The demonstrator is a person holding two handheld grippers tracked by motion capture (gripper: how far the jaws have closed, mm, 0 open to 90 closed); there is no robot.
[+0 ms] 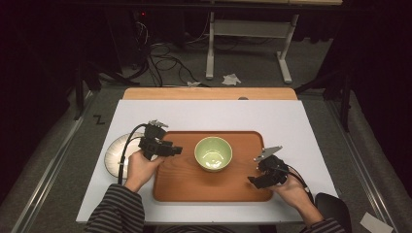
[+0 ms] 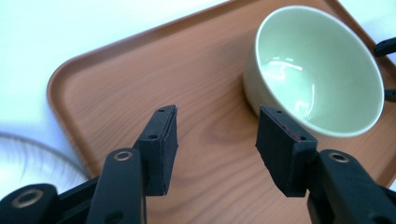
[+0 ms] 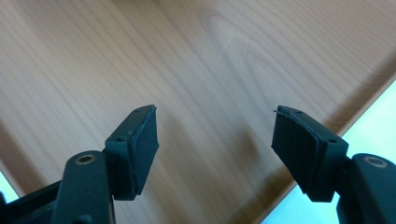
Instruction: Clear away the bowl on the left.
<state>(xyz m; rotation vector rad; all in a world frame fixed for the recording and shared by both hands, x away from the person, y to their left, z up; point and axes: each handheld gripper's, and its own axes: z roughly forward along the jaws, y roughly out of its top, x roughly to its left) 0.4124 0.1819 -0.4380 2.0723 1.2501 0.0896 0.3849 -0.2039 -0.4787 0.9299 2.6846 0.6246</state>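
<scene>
High view showed the green bowl (image 1: 213, 153) upright at the middle of the wooden tray (image 1: 184, 187). The left claw (image 1: 176, 150) hovered just left of the bowl, jaws apart and empty; the right claw (image 1: 253, 180) hung over the tray to the bowl's right, also apart and empty.

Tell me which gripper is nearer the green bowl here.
Left. The left gripper hovers over the tray just left of the green bowl, jaws open. The right gripper sits lower right of the bowl, over the tray's near right corner, farther off.
</scene>
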